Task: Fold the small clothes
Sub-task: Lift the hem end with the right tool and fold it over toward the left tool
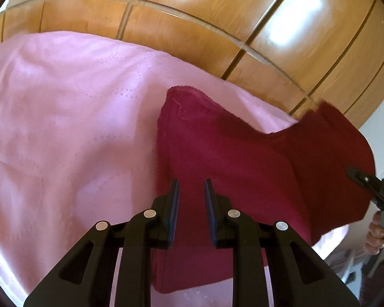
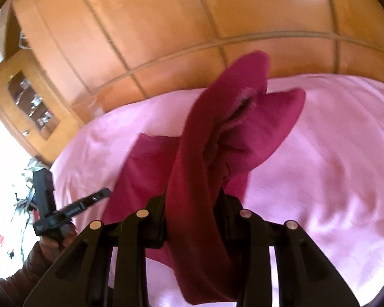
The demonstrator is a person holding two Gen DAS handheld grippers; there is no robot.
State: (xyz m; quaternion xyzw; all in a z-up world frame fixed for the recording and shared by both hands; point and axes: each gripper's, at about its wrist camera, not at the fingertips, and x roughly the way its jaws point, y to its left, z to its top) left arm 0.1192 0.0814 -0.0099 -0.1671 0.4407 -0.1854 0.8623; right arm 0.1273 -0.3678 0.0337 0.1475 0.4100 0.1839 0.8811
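A small dark red garment [image 1: 233, 158] lies partly on a pink cloth [image 1: 64, 128] that covers the table. My left gripper [image 1: 191, 189] is open and empty, its jaws just above the garment's near left part. My right gripper [image 2: 192, 192] is shut on the garment [image 2: 192, 179] and lifts its right side, which folds up and hangs over the fingers. In the left wrist view the right gripper [image 1: 355, 174] shows at the far right, with the cloth raised there. The left gripper [image 2: 107, 192] shows at the left in the right wrist view.
A glass table edge [image 1: 166, 10] runs behind the pink cloth, with a wooden panelled wall [image 1: 217, 12] beyond. A wooden cabinet with glass doors [image 2: 30, 99] stands at the far left in the right wrist view.
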